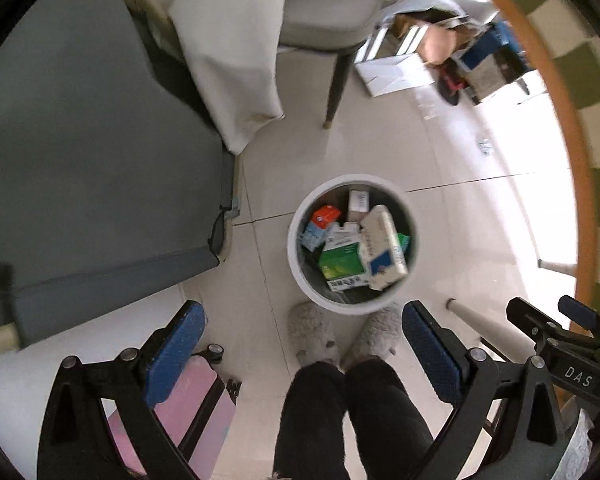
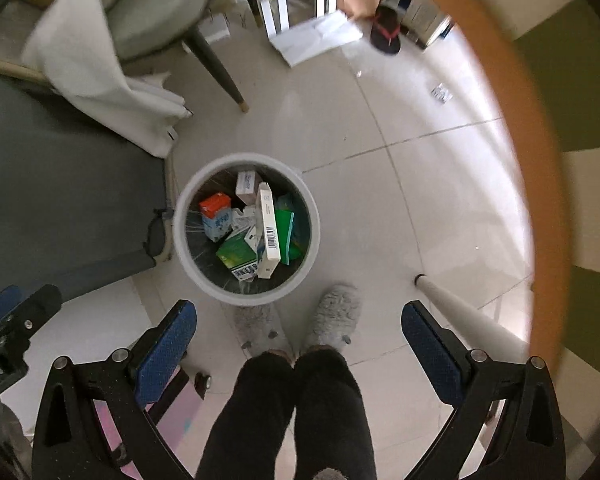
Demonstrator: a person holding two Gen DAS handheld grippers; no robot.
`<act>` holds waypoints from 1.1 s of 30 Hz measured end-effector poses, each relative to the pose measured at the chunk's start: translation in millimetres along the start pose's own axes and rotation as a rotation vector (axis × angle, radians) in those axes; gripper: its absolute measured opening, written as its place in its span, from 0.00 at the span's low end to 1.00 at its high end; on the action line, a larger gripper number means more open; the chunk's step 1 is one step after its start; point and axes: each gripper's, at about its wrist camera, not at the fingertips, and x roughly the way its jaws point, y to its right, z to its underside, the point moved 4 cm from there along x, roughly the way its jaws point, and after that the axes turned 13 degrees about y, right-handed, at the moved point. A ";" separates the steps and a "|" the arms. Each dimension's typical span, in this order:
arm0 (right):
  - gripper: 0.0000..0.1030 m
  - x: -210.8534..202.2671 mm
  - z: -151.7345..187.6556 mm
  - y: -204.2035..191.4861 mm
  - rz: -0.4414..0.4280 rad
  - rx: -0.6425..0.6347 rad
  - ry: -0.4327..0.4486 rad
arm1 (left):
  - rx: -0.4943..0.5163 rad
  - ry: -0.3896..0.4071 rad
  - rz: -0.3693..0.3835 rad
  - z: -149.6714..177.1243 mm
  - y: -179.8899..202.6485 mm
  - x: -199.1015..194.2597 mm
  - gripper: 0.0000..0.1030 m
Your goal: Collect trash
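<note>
A round white trash bin (image 1: 300, 276) stands on the tiled floor and shows in both views (image 2: 180, 248). It holds several cartons: a green box (image 1: 342, 264), a white box (image 1: 382, 248), and an orange and blue one (image 2: 216, 214). My left gripper (image 1: 300, 354) is open and empty, held high above the bin's near side. My right gripper (image 2: 300, 350) is open and empty, above and to the right of the bin. The right gripper's tip shows at the right edge of the left wrist view (image 1: 572, 320).
The person's legs and grey slippers (image 2: 334, 312) stand just in front of the bin. A grey sofa (image 1: 80, 140) with a white cloth (image 1: 228, 52) is to the left. A round wood-rimmed table (image 2: 512, 120) curves along the right. Boxes (image 1: 396, 68) lie on the far floor. A pink case (image 1: 192, 396) is below.
</note>
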 end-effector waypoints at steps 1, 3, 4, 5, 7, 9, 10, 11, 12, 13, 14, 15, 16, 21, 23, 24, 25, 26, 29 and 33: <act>1.00 -17.0 -0.6 1.4 -0.008 0.000 0.007 | 0.005 0.008 0.005 -0.6 3.1 -16.1 0.98; 1.00 -52.9 -0.7 3.9 -0.024 0.000 0.022 | 0.014 0.023 0.016 -1.7 10.0 -45.0 0.98; 1.00 -71.5 -0.3 5.2 -0.033 -0.002 0.028 | 0.022 0.035 0.023 -2.4 14.1 -66.1 0.98; 1.00 -91.8 0.1 7.0 -0.044 0.001 0.036 | 0.029 0.044 0.029 -3.0 16.3 -81.6 0.98; 1.00 -127.5 0.9 9.4 -0.065 0.010 0.049 | 0.033 0.062 0.048 -3.2 21.2 -114.7 0.98; 1.00 -165.3 1.8 11.1 -0.089 0.019 0.062 | 0.036 0.077 0.067 -3.7 25.1 -146.7 0.98; 1.00 -183.1 1.9 11.8 -0.104 0.025 0.068 | 0.033 0.084 0.086 -2.5 27.9 -167.3 0.98; 1.00 -203.0 1.9 12.5 -0.124 0.031 0.073 | 0.032 0.088 0.099 -2.5 29.4 -179.6 0.98; 1.00 -222.6 2.0 13.3 -0.137 0.033 0.080 | 0.032 0.093 0.118 -2.5 31.3 -199.2 0.98; 1.00 -237.5 2.8 13.6 -0.150 0.033 0.086 | 0.031 0.099 0.135 -2.4 33.1 -213.6 0.98; 1.00 -253.2 4.4 14.1 -0.167 0.035 0.092 | 0.031 0.105 0.149 -3.0 34.4 -226.8 0.98; 1.00 -270.6 5.0 14.5 -0.181 0.032 0.094 | 0.031 0.110 0.161 -3.7 35.6 -239.7 0.98; 1.00 -288.1 5.9 14.5 -0.193 0.029 0.096 | 0.031 0.121 0.182 -4.2 37.0 -257.4 0.98; 1.00 -353.1 14.4 18.8 -0.266 0.021 0.113 | 0.034 0.160 0.257 -4.5 41.2 -320.2 0.98; 1.00 -378.8 18.2 20.7 -0.298 0.018 0.124 | 0.039 0.183 0.282 -3.8 43.1 -344.8 0.98; 1.00 -388.7 19.9 21.3 -0.310 0.017 0.128 | 0.042 0.192 0.292 -2.9 43.7 -354.0 0.98; 1.00 -401.3 21.4 21.7 -0.325 0.011 0.135 | 0.047 0.199 0.304 -1.5 44.4 -363.0 0.98; 1.00 -410.5 23.5 20.9 -0.333 0.007 0.141 | 0.048 0.204 0.314 0.0 45.0 -371.6 0.98; 1.00 -436.5 28.5 23.3 -0.353 -0.005 0.157 | 0.045 0.216 0.342 3.8 44.1 -392.6 0.98; 1.00 -463.4 36.2 24.2 -0.367 -0.019 0.170 | 0.050 0.235 0.355 9.2 41.3 -412.0 0.98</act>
